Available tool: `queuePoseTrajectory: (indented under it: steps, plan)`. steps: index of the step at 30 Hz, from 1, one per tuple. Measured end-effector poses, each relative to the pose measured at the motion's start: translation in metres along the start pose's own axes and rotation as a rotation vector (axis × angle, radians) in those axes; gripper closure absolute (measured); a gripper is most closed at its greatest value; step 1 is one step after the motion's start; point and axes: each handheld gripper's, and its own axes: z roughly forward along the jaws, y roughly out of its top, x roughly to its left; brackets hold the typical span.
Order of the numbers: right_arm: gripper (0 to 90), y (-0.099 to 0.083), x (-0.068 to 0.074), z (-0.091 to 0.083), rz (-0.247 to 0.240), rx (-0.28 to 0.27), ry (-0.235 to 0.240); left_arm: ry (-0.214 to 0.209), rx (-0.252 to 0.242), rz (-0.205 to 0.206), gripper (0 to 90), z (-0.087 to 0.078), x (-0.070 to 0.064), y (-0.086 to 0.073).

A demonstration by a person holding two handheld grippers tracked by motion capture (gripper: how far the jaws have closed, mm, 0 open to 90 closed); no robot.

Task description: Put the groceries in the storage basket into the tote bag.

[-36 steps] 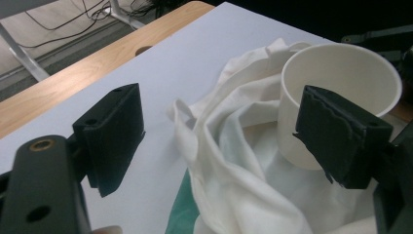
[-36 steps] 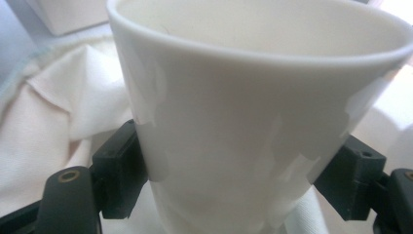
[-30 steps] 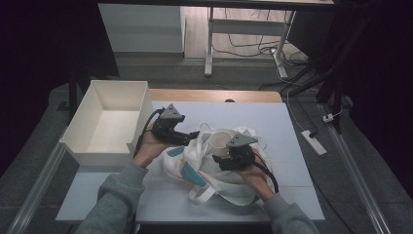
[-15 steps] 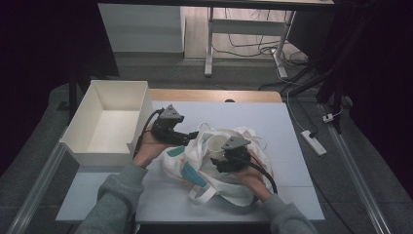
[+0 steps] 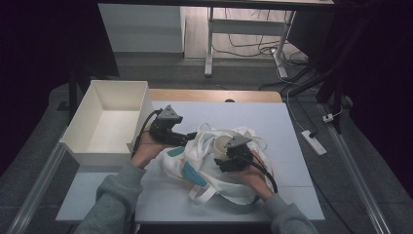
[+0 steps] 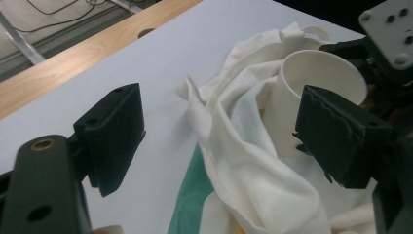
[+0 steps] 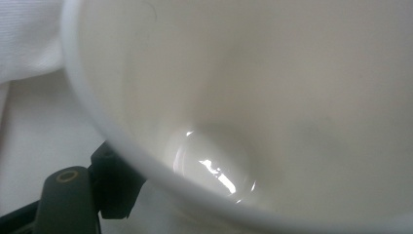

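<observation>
A crumpled white cloth bag (image 5: 214,170) with a green print lies mid-table. A white cup (image 5: 222,144) stands tilted in its folds. My right gripper (image 5: 229,158) is at the cup from the near side. The right gripper view looks straight into the cup (image 7: 272,97), with one black jaw outside its wall at lower left, so the gripper seems shut on the wall. My left gripper (image 5: 190,137) is open at the bag's left edge. In the left gripper view its jaws stand wide on either side of a fold of the bag (image 6: 243,161), with the cup (image 6: 311,78) behind.
An empty white box (image 5: 78,141) stands at the table's left edge, close to the left hand. A wooden strip (image 5: 214,95) runs along the far edge of the white tabletop (image 5: 243,114). A power strip (image 5: 311,142) lies on the floor at the right.
The right gripper and the cup have shifted slightly left and toward the person. The left gripper has stayed in place, still open.
</observation>
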Motion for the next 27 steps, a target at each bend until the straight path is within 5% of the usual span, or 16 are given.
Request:
queuePoseTrajectory:
  steps: [11, 15, 21, 27]
  plan:
    - [21.1, 0.0, -0.002, 0.003, -0.001, 0.004, -0.005, -0.016, 0.008, 0.009, 18.3, 0.003, -0.003, 0.0]
    - [9.6, 0.004, 0.001, -0.003, -0.01, -0.003, -0.009, -0.014, 0.01, 0.008, 18.4, 0.002, -0.001, -0.001]
    - [3.7, 0.006, -0.002, -0.03, 0.005, -0.074, -0.052, -0.009, 0.008, 0.003, 18.3, 0.0, -0.001, -0.002]
    - [10.9, 0.0, -0.015, -0.065, 0.021, -0.157, -0.027, -0.008, 0.003, 0.014, 18.3, -0.005, -0.005, -0.002]
